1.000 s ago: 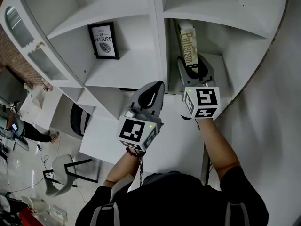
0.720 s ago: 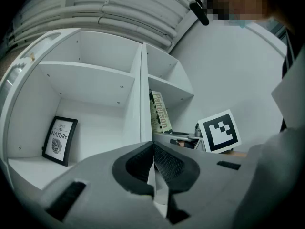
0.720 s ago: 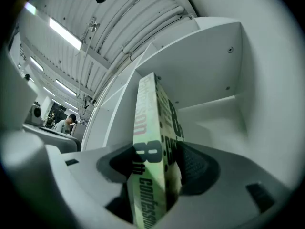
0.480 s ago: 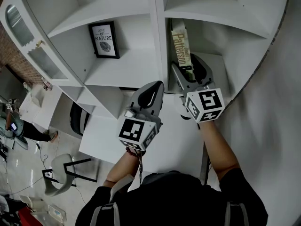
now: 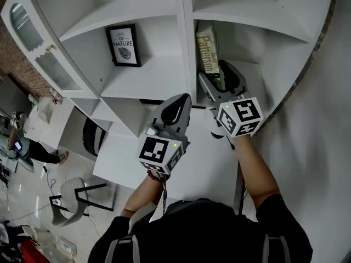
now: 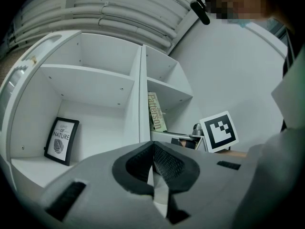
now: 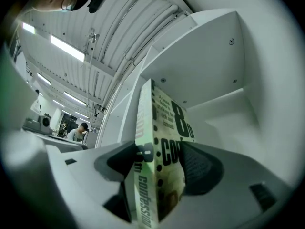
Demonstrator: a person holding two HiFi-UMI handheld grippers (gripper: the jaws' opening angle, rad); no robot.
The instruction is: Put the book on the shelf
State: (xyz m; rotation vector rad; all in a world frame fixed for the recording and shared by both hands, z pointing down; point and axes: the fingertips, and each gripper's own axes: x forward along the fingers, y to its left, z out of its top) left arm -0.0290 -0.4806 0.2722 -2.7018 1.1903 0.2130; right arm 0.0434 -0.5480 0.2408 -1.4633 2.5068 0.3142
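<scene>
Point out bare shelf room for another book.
Free: the shelf floor right of the framed print, up to the divider; the right half of the book's compartment; both shelves above. Crowded: beside the divider, where the book stands.

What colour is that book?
The book is pale green with black print; clearest in right gripper view.

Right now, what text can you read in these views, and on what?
"OF NATURE": framed print; the word above it is too small to read.
"Patterson": book, on the spine, head view.
"8" and "confession": same spine, right gripper view.
"8th" and "co", cut off: book's cover, right gripper view; the small lines beside them are too blurred to read.
</scene>
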